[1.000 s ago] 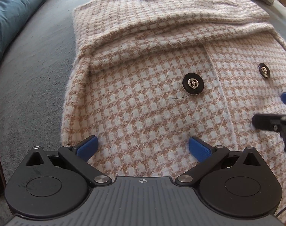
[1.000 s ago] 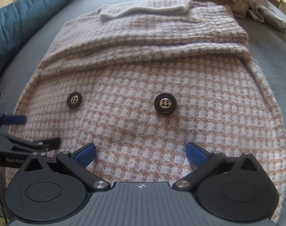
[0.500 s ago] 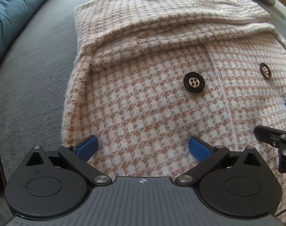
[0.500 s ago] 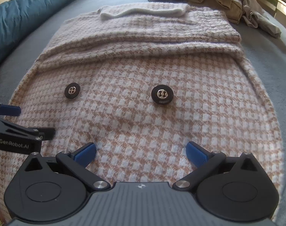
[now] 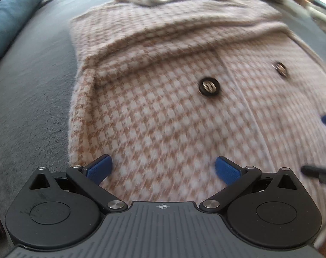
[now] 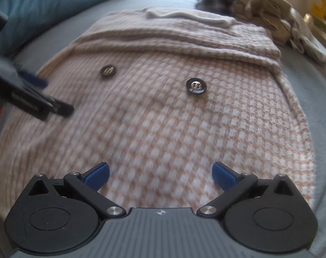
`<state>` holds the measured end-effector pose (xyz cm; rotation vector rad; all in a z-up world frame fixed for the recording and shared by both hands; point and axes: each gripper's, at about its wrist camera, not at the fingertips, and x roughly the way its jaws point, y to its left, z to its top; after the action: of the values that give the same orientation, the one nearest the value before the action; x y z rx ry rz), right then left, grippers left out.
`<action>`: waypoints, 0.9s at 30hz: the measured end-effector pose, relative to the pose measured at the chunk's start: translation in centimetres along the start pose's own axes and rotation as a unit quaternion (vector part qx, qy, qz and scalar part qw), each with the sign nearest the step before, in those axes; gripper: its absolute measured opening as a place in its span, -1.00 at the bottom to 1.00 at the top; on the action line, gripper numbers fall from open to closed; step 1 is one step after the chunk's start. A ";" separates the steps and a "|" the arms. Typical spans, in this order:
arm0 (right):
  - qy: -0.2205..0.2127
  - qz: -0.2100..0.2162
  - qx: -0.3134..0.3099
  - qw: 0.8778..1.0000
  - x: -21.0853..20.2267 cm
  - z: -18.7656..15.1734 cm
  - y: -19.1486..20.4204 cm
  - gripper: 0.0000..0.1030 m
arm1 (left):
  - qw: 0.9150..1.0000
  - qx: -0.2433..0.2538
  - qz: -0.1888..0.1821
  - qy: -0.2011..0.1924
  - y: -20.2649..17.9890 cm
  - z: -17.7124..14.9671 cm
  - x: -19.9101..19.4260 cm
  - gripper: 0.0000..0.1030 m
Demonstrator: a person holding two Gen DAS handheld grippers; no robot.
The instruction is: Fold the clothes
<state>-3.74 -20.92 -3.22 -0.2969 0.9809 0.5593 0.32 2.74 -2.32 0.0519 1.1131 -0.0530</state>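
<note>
A fuzzy tan-and-white houndstooth jacket [image 5: 163,116] [image 6: 184,118] with dark round buttons [image 5: 208,86] [image 6: 196,86] lies flat on a grey bed, sleeves folded across its upper part. My left gripper [image 5: 163,168] hovers open over the jacket's lower left part, near its left edge, nothing between its blue pads. My right gripper [image 6: 160,173] hovers open over the lower right part, also empty. The left gripper shows at the left edge of the right wrist view, blurred.
A teal pillow [image 6: 46,2] lies at the far left. A pile of beige and plaid clothes [image 6: 266,10] sits beyond the jacket's collar at the far right. The grey bed surface [image 5: 29,99] stretches left of the jacket.
Both grippers have pulled back and risen from the jacket, so more of the far bed shows. Both stay open. The jacket has not moved.
</note>
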 end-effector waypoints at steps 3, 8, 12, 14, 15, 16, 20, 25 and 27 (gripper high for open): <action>0.008 0.005 -0.022 1.000 -0.8 0.0 0.0 1.00 | 0.999 0.031 -0.023 0.004 0.2 -2.8 -1.4 1.00; -0.030 0.038 -0.051 0.998 -1.8 2.0 0.4 1.00 | 0.998 0.055 -0.031 0.011 0.7 -5.3 -3.5 1.00; -0.038 0.097 -0.072 0.992 -2.1 3.2 2.4 1.00 | 0.998 0.037 -0.041 0.041 1.6 -6.7 -3.7 0.90; -0.040 0.126 -0.084 0.988 -2.2 3.8 3.6 1.00 | 0.996 0.045 -0.053 0.050 1.7 -7.6 -4.1 0.79; -0.041 0.140 -0.090 0.985 -2.3 4.0 4.2 0.99 | 0.995 0.052 -0.059 0.056 1.6 -7.9 -4.2 0.70; -0.042 0.153 -0.097 0.983 -2.4 4.2 4.7 0.99 | 0.994 0.057 -0.067 0.062 1.6 -8.2 -4.3 0.57; -0.038 0.174 -0.125 0.976 -3.0 3.2 6.4 0.98 | 0.990 0.063 -0.099 0.075 1.4 -8.8 -4.3 0.33; -0.028 0.180 -0.115 0.977 -3.3 2.8 6.8 0.98 | 0.988 0.041 -0.127 0.077 2.0 -9.0 -4.3 0.02; -0.026 0.180 -0.106 0.978 -3.4 2.8 6.6 0.98 | 0.987 0.026 -0.140 0.075 2.4 -9.1 -4.4 -0.10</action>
<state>-7.04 -15.19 1.20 -0.2929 0.9300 1.0020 -9.56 5.80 -2.34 -0.0550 1.2627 -0.3338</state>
